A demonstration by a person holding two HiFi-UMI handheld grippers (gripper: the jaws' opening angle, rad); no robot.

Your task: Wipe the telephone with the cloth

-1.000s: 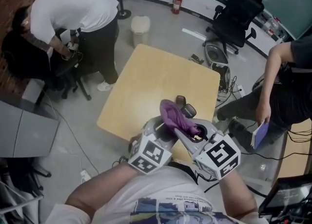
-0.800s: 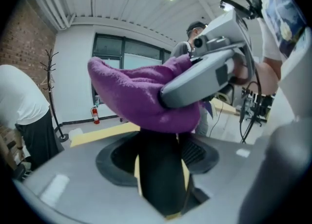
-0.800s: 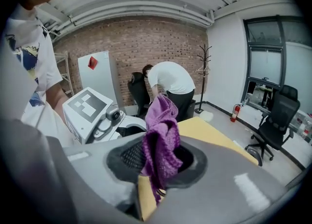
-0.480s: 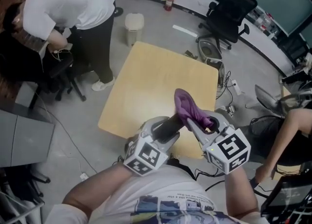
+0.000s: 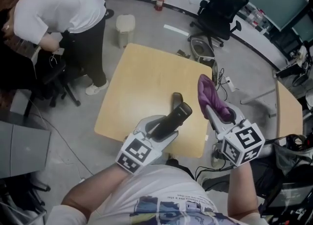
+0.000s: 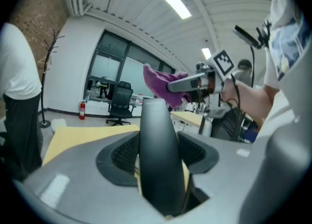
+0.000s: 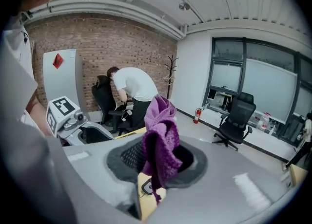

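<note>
My left gripper keeps its jaws clamped on the phone over the counter's near edge. My right gripper, jaws clamped on the cloth, has swung off the phone toward the right edge.

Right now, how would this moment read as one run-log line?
left gripper: shut on telephone handset | right gripper: shut on purple cloth | cloth and handset: apart | wiping: no contact

Telephone lower end hidden inside left claw, bystander head cropped
</note>
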